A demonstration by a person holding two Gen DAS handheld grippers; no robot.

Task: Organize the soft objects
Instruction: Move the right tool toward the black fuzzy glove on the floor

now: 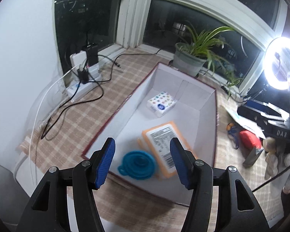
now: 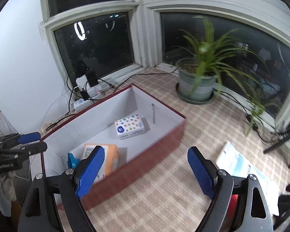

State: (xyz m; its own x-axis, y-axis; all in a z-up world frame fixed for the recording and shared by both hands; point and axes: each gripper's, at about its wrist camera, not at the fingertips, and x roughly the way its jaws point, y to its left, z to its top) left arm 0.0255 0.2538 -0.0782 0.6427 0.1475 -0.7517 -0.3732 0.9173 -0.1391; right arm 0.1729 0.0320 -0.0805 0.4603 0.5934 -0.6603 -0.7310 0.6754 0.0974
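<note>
Left gripper (image 1: 143,161) hangs spread wide and empty above the near end of the red box (image 1: 215,119). Directly below lie the blue silicone funnel (image 1: 137,164) and the orange wipes pack (image 1: 165,147) beside it; the patterned tissue pack (image 1: 161,103) sits toward the far end. Outside on the checked cloth, a red soft item (image 1: 249,138) waits near clutter — probably the next pickup.

Right gripper (image 2: 145,171) is likewise splayed and holding nothing, hovering over the box's right wall (image 2: 145,160) and the cloth. A white-and-blue flat packet (image 2: 239,161) lies just right of it (contents unclear). Approach flat, pinch mid-body, and lift clear of the wall — then set it in the bare middle floor.
</note>
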